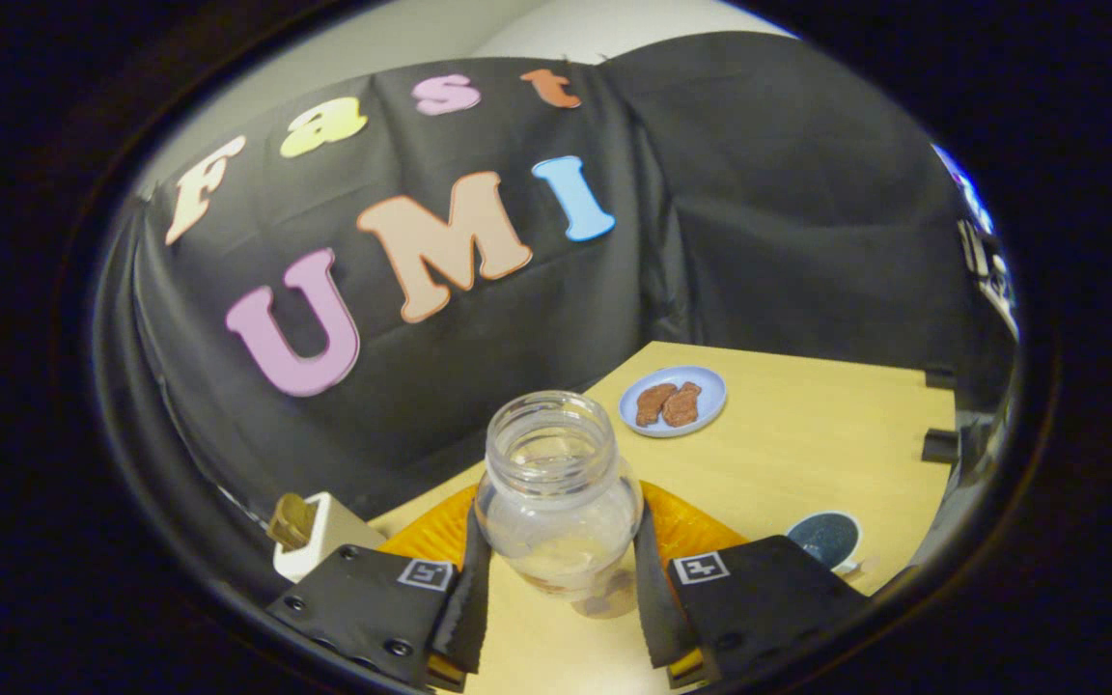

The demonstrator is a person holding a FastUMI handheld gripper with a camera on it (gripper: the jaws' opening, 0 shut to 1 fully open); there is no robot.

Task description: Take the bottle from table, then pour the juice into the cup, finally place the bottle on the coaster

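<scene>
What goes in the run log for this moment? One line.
gripper: jaws shut on clear open-topped glass bottle | orange coaster behind bottle | bottle looks lifted

One bottle (pixel 559 502), one plate (pixel 674 401) bearing two brown pieces (pixel 668 403), one coaster (pixel 824 537).

The gripper (pixel 556 579) clamps both fingers on a clear, uncapped bottle (pixel 558 502) held above the wooden table (pixel 807 454), with an orange coaster (pixel 686 526) behind it, a blue plate (pixel 674 401) beyond, and a white cup (pixel 315 536) alongside.
</scene>
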